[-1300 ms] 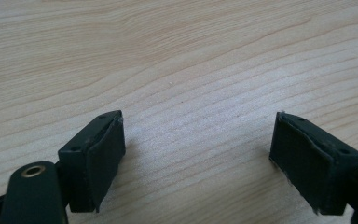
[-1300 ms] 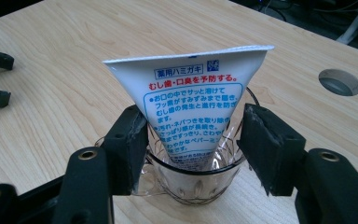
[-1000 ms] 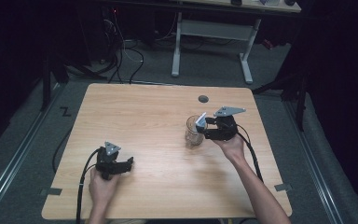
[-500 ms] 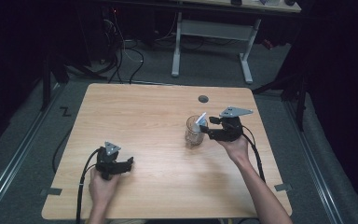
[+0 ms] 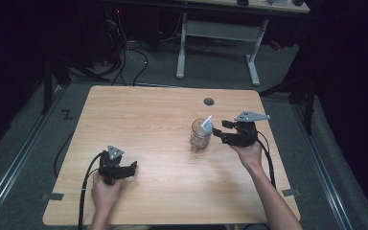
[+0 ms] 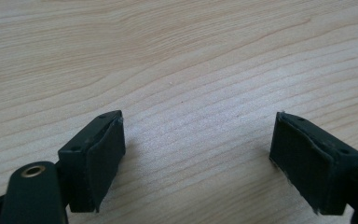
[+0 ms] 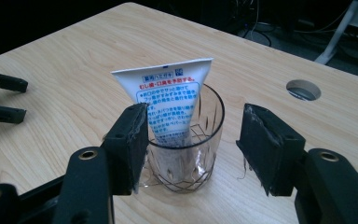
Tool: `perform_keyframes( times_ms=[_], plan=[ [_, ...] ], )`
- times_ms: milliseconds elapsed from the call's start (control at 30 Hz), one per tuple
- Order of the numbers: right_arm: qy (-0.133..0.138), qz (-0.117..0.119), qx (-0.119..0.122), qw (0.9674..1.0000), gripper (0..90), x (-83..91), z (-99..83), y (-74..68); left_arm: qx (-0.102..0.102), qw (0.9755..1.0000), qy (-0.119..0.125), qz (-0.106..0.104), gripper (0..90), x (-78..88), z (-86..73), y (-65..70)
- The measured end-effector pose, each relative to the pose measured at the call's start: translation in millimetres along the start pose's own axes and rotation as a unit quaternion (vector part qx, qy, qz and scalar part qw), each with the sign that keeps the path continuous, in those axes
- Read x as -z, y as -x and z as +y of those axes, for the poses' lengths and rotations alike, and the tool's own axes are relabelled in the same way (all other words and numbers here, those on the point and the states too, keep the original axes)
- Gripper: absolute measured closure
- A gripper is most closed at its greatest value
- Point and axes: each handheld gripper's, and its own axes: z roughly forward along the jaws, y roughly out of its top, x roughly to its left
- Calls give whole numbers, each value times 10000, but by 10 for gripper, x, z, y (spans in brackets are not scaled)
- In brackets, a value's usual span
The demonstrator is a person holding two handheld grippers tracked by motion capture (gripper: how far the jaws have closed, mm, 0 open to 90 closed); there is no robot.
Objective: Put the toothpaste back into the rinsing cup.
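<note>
While squared up level with the clear, cut-patterned glass tumbler [image 7: 186, 163], hovering just to its right over the pale wooden worktop [image 5: 148, 120]: right hand-held gripper [image 5: 216, 135], released, nothing clamped. Been easing the jaws inward just now, yet wide enough to straddle the glass tumbler. No contact so far, with the tumbler just ahead of the gap rather than inside it and the pads clear of the glass. Probably sizing the opening to the wall before sliding in from the side.

Held low and sideways for good reason, by the look of it: going for the body and not the rim, well under the white plastic tube with blue and red print [image 7: 170, 102]. Propped inside the tumbler, that tube, crimped flat end up and leaning on the rim, so easy to tip out with a careless nudge.

Over on the near left, well apart: left hand-held gripper [image 5: 133, 167], also released, pads spread over bare wood. Parked out of the way, likely in reserve, perhaps for plucking out the tube.
</note>
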Motion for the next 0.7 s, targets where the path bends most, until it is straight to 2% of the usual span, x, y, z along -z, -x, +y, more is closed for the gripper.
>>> perform_keyframes(
  times_ms=[367, 700],
  plan=[
    [166, -82, -266, 9995, 430, 175, -90, 99, 2, 10000, 2, 1, 180, 0, 0, 0],
    [272, -139, -370, 9988, 432, 293, -147, 147, 1, 10000, 2, 0, 180, 0, 0, 0]
  ],
)
